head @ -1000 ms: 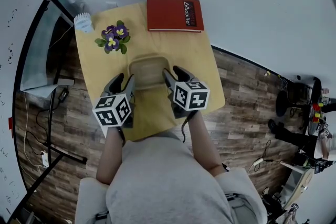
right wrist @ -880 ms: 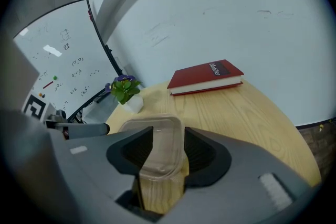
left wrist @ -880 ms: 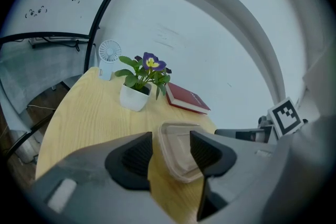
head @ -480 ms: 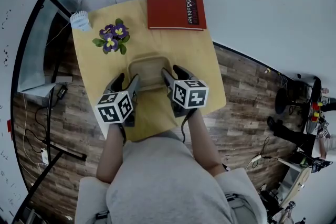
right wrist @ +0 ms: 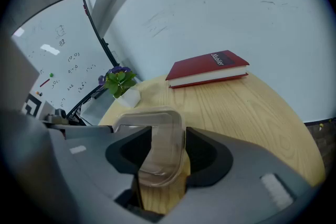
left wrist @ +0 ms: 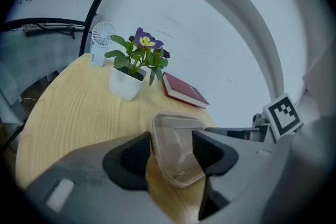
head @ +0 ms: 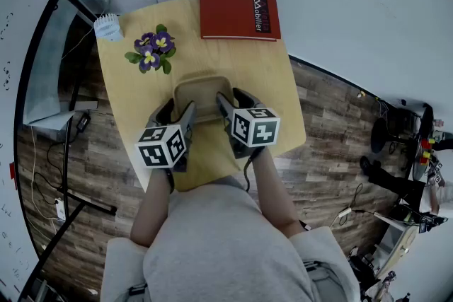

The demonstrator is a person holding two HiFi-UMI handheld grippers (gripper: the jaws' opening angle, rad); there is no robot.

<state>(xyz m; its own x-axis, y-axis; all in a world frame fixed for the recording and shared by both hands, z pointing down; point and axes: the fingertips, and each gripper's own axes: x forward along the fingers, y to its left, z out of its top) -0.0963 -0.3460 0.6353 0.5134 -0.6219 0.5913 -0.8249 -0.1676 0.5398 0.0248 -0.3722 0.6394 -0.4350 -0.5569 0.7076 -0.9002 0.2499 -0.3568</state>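
Container (head: 200,94), clamped by left gripper (left wrist: 171,147), right gripper (right wrist: 167,150) jaws, torso (head: 212,244) in head view only

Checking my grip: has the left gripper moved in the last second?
Yes: the left gripper moved right, closer to the container, judged against the flower pot.

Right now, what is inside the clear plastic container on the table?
Nothing shows inside the clear plastic container: only the wooden table seen through its bottom. The left claw and the right claw each clamp a side wall, covering the near corners.
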